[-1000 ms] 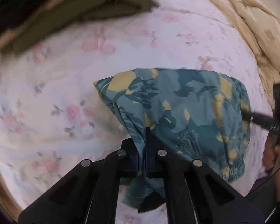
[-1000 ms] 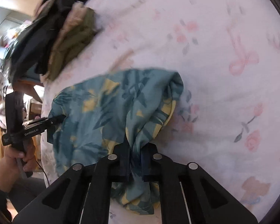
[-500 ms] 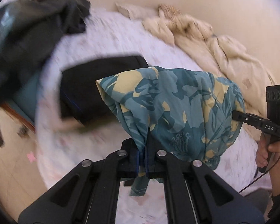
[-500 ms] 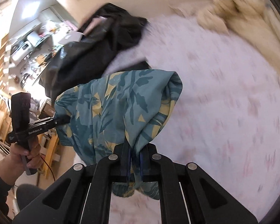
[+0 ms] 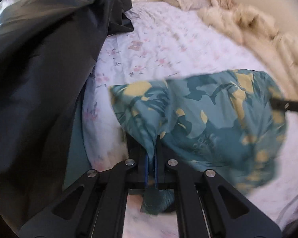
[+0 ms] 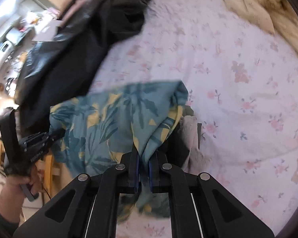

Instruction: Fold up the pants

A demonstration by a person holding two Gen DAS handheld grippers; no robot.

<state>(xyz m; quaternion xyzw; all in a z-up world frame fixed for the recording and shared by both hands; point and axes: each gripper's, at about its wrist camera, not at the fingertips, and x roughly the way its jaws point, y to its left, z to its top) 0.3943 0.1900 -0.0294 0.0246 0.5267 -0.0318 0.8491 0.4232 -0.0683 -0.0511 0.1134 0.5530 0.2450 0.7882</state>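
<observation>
The pants (image 5: pixel 208 119) hang over the bed (image 5: pixel 159 45), stretched between the left gripper (image 5: pixel 152 154) and the right gripper (image 6: pixel 144 158). A heap of clothes (image 5: pixel 39 69) lies on the left of the bed. A blanket (image 5: pixel 248 19) lies along the far right side. Something folded (image 6: pixel 188 134), maybe more clothes, lies under the pants.

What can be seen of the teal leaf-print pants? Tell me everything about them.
The pants are thin, soft cloth, teal with darker leaves and yellow patches. They are bunched into a folded bundle and held up above the flowered bed sheet. The left gripper is shut on one gathered edge, and the right gripper is shut on another; a short tail of cloth hangs below each set of fingers. The rest drapes slack between them, blurred.
</observation>
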